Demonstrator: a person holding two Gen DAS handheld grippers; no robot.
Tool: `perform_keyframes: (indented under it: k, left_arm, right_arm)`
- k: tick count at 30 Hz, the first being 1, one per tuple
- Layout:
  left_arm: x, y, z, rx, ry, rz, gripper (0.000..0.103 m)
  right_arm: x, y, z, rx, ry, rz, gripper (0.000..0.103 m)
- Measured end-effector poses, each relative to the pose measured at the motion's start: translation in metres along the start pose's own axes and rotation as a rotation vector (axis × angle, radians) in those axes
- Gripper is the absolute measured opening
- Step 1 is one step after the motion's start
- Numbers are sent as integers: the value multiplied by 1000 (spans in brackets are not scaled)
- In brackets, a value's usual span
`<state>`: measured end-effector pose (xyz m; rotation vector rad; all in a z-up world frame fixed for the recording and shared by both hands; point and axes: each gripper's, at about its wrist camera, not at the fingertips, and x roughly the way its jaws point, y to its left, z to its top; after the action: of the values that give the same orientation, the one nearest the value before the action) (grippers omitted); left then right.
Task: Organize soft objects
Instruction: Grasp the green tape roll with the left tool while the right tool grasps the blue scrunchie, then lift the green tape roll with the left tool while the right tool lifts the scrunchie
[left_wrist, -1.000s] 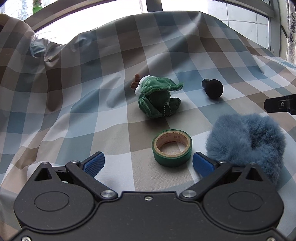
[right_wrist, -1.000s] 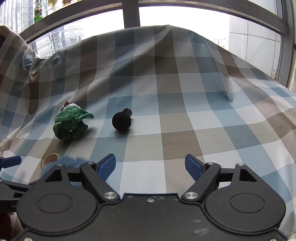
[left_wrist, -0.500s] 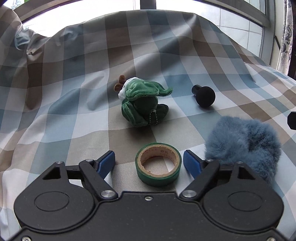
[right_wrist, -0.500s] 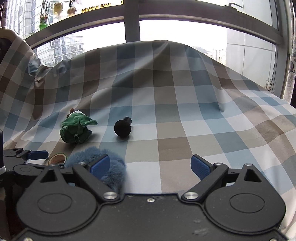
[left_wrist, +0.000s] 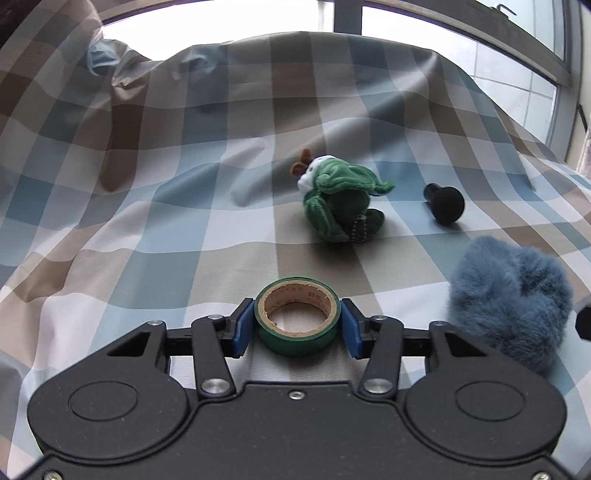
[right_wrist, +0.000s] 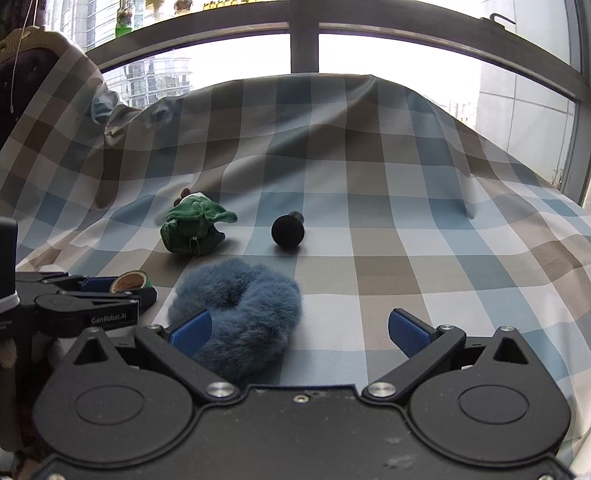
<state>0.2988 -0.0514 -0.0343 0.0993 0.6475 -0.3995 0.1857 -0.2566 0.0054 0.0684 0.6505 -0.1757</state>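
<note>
My left gripper (left_wrist: 297, 321) is shut on a green tape roll (left_wrist: 297, 341), one blue pad pressing each side of it as it rests on the checked cloth (left_wrist: 184, 229). In the right wrist view the same roll (right_wrist: 130, 281) shows inside that gripper (right_wrist: 125, 288) at the far left. My right gripper (right_wrist: 299, 330) stands wide open. A fluffy blue scrunchie-like ring (right_wrist: 243, 306) lies against its left finger (right_wrist: 192, 330), with bare cloth toward the right finger. A green plush toy (left_wrist: 340, 206) and a black knob (left_wrist: 445, 208) lie farther back.
The checked cloth (right_wrist: 406, 221) drapes over a raised back and folds up at the left. A window frame (right_wrist: 304, 48) runs behind it. The plush toy (right_wrist: 194, 229) and black knob (right_wrist: 288, 230) sit side by side mid-cloth. The fluffy blue ring (left_wrist: 509, 306) lies right of the tape.
My left jaws came together from wide open onto the tape roll. The right jaws spread wider, and the right gripper slid left, bringing the fluffy blue ring between its fingers.
</note>
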Motion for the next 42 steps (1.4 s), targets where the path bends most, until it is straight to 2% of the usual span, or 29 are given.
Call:
perform_keyframes:
  k: [3,7,9,13,22,25,28,33,42]
  left_arm:
    - [2,9,1,-51,-2,10,49]
    - [3,-6,-4,35,-21,69,50]
    - [3,-5,-4,32,-23,66,50]
    - [2,-1,-5,12,-23,50,50]
    - [2,-4,-6,21,-27,55,50]
    - [2,-3,-6,17,-28,54,50]
    - [2,-3,-6,17,-33,55,50]
    - [2,-2,-7,14,-38,54,50]
    - [0,-1,-8,5,-50,46,50]
  right_arm:
    - [3,15,-3,-66,3,38,102]
    - [16,32,-3,-132,9,57,102]
    - [28,37,0,-140,31,63,102]
    - [54,38,4,-137,60,49,101]
    - [86,24,3,-49,62,30,84]
    - [87,19,3,-20,57,49,83]
    - [88,16,1,1,53,62,84]
    - [90,17,1,0,56,74,93]
    - [90,15,-1,15,45,76,93]
